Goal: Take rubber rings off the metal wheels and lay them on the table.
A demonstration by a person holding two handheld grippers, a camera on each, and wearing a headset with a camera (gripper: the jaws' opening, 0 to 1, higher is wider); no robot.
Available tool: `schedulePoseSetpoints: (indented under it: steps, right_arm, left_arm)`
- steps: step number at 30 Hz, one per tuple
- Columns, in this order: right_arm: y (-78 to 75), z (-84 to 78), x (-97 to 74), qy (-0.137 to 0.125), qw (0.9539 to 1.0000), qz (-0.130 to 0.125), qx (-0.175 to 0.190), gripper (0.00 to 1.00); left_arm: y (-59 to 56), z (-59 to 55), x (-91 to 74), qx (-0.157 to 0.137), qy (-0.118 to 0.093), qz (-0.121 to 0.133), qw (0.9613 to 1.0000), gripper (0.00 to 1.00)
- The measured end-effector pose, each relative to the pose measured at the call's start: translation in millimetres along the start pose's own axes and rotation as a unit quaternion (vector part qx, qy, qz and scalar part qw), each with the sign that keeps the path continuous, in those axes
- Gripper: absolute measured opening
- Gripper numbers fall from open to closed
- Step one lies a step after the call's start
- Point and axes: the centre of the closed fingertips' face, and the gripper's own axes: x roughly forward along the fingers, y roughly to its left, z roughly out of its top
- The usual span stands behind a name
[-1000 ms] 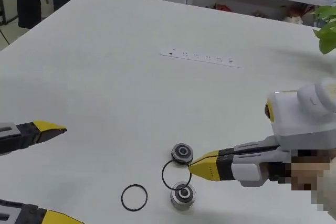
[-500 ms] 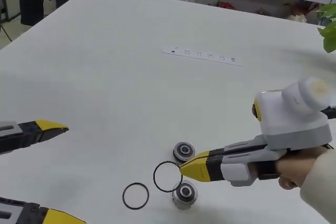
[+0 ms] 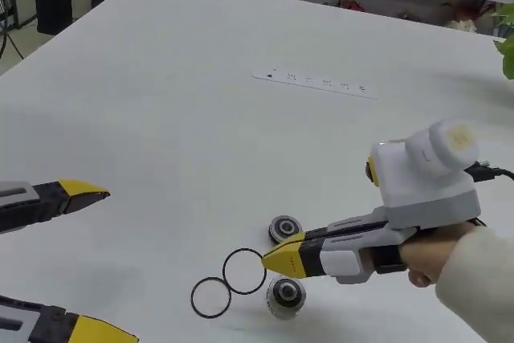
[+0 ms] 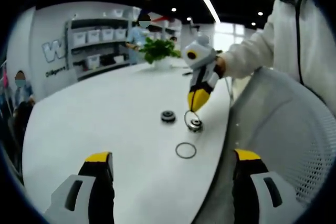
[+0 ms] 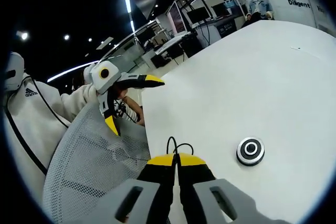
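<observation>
Two metal wheels lie near the table's front edge, one farther (image 3: pixel 283 230) and one nearer (image 3: pixel 283 296). My right gripper (image 3: pixel 269 263) reaches in between them from the right and is shut on a black rubber ring (image 3: pixel 244 271), held just left of the wheels. A second ring (image 3: pixel 210 297) lies flat on the table beside it. In the right gripper view the shut tips (image 5: pixel 177 157) pinch the ring (image 5: pixel 176 144), with one wheel (image 5: pixel 250 150) to the right. My left gripper (image 3: pixel 112 263) stands open at the far left, its jaws wide apart and nothing between them.
A white power strip (image 3: pixel 317 83) lies flat across the middle of the white table (image 3: pixel 161 102). A grey mesh chair (image 4: pixel 283 129) stands at the table's near edge. A green plant (image 3: pixel 506 46) and shelves are at the far right.
My right gripper has moved left with the ring, drawing it away from the two wheels toward the ring lying on the table. The left gripper has stayed put.
</observation>
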Motion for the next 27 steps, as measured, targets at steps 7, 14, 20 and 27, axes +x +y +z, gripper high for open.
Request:
schedulePoseSetpoints:
  steps: [7, 14, 20, 27]
  right_arm:
    - [-4.2, -5.8, 4.8, 0.009, 1.0000, 0.001, 0.003, 0.00]
    - [-10.1, -9.6, 9.9, 0.015, 0.9999, -0.001, 0.007, 0.00]
    - [-12.9, -13.2, 15.4, 0.022, 0.9997, -0.001, 0.006, 0.00]
    - [-14.6, -18.1, 21.6, 0.029, 0.9996, 0.000, 0.008, 0.00]
  left_arm:
    - [0.1, 0.1, 0.3, -0.002, 0.000, 0.000, 1.0000, 0.95]
    - [0.2, 0.5, 0.6, -0.003, -0.001, 0.001, 1.0000, 0.95]
    - [0.9, 0.2, 0.7, -0.003, 0.001, 0.001, 1.0000, 0.95]
    - [0.3, -1.2, 1.0, -0.006, 0.002, 0.001, 1.0000, 0.95]
